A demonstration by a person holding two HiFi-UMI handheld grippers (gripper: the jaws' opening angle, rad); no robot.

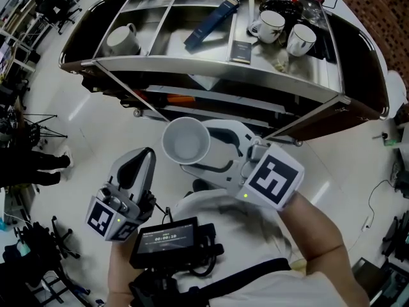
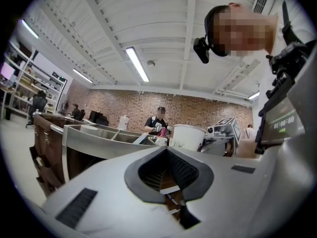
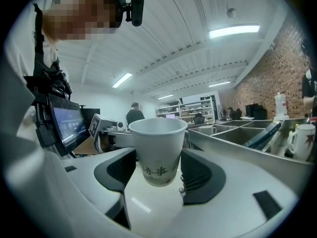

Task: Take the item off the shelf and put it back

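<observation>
Fingers of the right gripper clasped an upright paper cup before the steel shelf; the left gripper was closed and empty, brick wall behind

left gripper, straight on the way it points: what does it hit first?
Probably the front rim of the steel compartment shelf; the left gripper would pass left of the white paper cup. Depth is uncertain.
</observation>
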